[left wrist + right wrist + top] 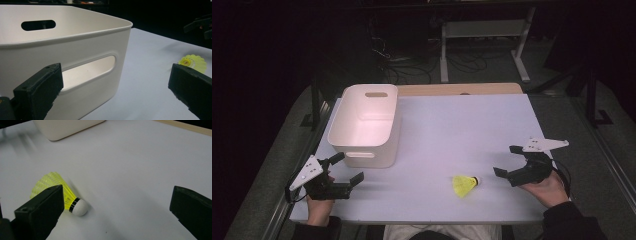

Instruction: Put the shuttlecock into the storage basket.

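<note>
**Right gripper lined up on the shuttlecock, bin waiting**

While both tools sat low over the white tabletop [447, 135], the right gripper [506, 161] had its jaws spread wide and held nothing, pointed toward the yellow shuttlecock [466, 185] lying on its side just beside it at the near edge. In the right gripper view the shuttlecock [58, 193] lay close to the left jaw, partly behind it, its rounded white cork nose turned toward the gap and not yet between the jaws. The left gripper [348, 170] was likewise open and empty, resting near the front wall of the white plastic bin [364, 125], whose handle slot showed between its jaws in the left gripper view.

The step in hand looked like the approach to a pick-up, likely with the bin as the destination. The next move would call for shifting the right gripper sideways so that the shuttlecock sat centred, then closing gently on the cork or the base of the skirt.

The skirt was a thin, ribbed, translucent yellow cone, probably soft and easily crushed; a dark band ringed the smooth cork. The bin [75, 42] was smooth, matte, round-cornered and empty, with oval handle cut-outs. The table surface was flat and plain.
</note>
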### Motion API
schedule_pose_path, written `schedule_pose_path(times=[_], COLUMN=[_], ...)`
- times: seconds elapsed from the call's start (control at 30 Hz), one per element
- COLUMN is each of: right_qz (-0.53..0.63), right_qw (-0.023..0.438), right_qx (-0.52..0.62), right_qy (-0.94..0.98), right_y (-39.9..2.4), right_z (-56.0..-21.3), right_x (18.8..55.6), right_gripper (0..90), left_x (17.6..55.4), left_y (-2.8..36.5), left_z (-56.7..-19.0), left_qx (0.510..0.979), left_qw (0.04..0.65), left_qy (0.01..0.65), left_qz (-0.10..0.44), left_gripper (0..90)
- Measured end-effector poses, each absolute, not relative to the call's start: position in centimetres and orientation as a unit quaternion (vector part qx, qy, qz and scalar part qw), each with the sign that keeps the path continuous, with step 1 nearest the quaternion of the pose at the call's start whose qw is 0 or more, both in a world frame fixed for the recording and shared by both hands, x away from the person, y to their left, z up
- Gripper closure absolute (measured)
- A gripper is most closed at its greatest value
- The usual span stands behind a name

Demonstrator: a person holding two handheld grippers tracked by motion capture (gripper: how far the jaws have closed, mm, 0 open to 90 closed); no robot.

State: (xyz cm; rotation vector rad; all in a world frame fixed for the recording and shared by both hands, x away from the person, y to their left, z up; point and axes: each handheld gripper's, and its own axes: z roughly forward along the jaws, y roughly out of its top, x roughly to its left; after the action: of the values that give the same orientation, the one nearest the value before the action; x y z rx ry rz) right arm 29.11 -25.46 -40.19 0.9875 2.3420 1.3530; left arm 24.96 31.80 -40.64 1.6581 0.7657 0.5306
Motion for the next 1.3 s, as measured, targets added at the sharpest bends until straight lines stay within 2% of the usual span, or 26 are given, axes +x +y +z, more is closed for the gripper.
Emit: schedule_pose_path(times=[1.3], right_qz=[0.436], right_qw=[0.101], right_qx=[0.264], right_qy=[0.854], right_y=[-21.8], right_z=[-39.5], right_x=[28.6], right_gripper=[0.5], left_x=[24.9], left_y=[31.8], left_z=[-40.7], left_qx=[0.711], left_qw=[0.580], left_qy=[0.327], left_qz=[0.227], left_gripper=[0.0])
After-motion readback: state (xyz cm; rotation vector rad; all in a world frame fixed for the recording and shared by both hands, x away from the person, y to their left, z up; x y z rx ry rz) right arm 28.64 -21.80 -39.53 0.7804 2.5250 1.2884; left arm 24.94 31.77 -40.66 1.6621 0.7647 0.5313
